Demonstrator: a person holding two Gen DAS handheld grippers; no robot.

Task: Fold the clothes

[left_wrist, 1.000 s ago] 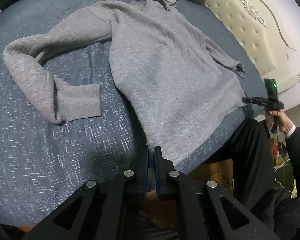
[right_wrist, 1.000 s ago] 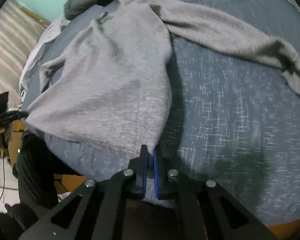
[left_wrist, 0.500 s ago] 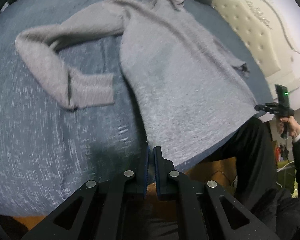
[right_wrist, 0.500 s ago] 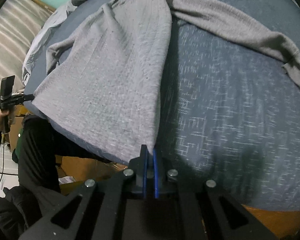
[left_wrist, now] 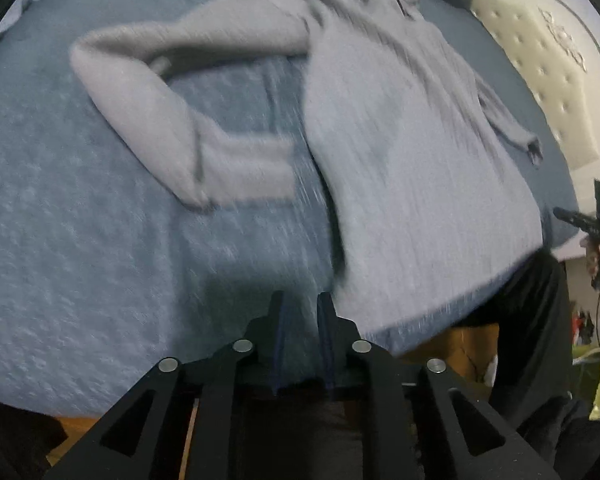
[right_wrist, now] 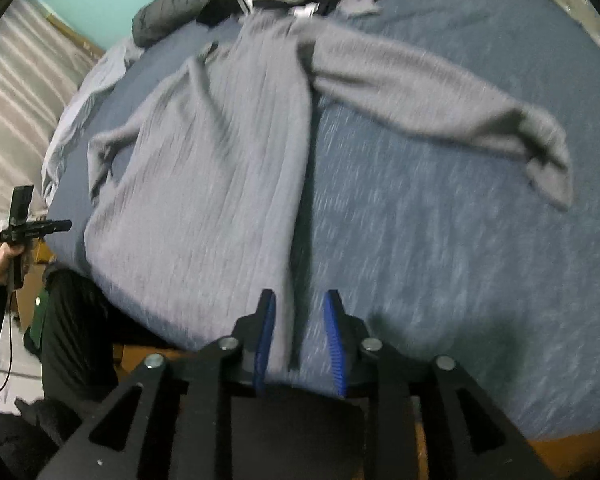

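Blue bedspread [right_wrist: 440,240] carries the grey sweater [right_wrist: 204,208] flat, hem at the near edge, sleeves out sideways. Left gripper [left_wrist: 302,316] jaws opening, nothing between them. Right gripper [right_wrist: 300,316] opening, hem corner loose in the gap.

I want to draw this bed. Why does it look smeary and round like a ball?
Left wrist view: the grey sweater and the blue bedspread are streaked with motion blur. Right wrist view: the same streaks, yet the right tool looks sharp. Both views: the fisheye lens bulges the bed and darkens the corners.
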